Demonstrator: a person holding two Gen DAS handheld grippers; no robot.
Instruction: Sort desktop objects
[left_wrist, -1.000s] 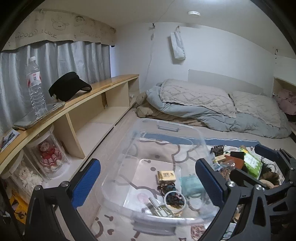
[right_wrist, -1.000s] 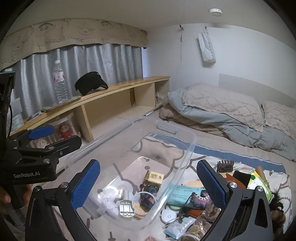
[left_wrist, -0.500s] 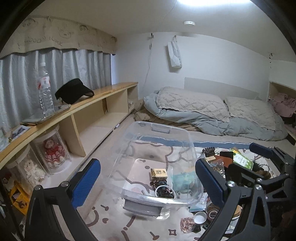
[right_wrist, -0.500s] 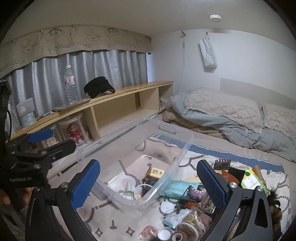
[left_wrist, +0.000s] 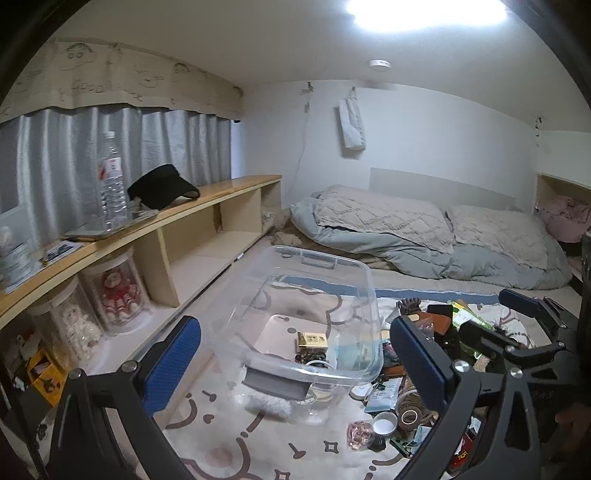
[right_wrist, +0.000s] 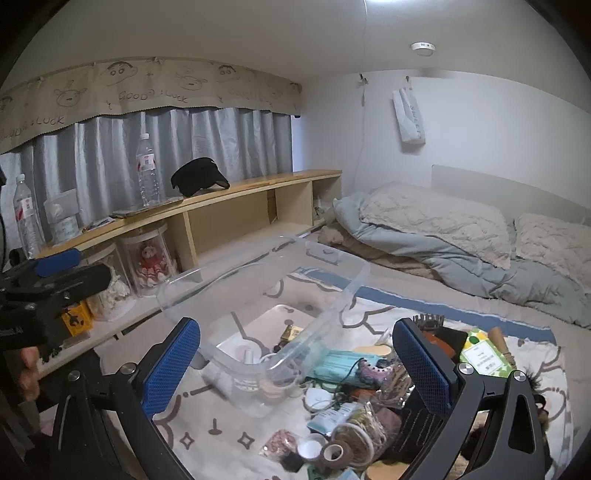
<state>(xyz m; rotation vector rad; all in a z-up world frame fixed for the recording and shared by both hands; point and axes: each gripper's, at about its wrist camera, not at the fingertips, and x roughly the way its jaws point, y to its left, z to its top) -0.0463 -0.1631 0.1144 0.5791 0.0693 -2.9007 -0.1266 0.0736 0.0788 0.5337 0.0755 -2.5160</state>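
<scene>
Only from the right wrist, second water bottle (right_wrist: 26, 218).

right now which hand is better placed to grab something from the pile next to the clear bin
Right. The right gripper is open and looks straight down on the pile beside the clear bin. The left gripper, also open, faces the bin with the pile off to its side.
</scene>
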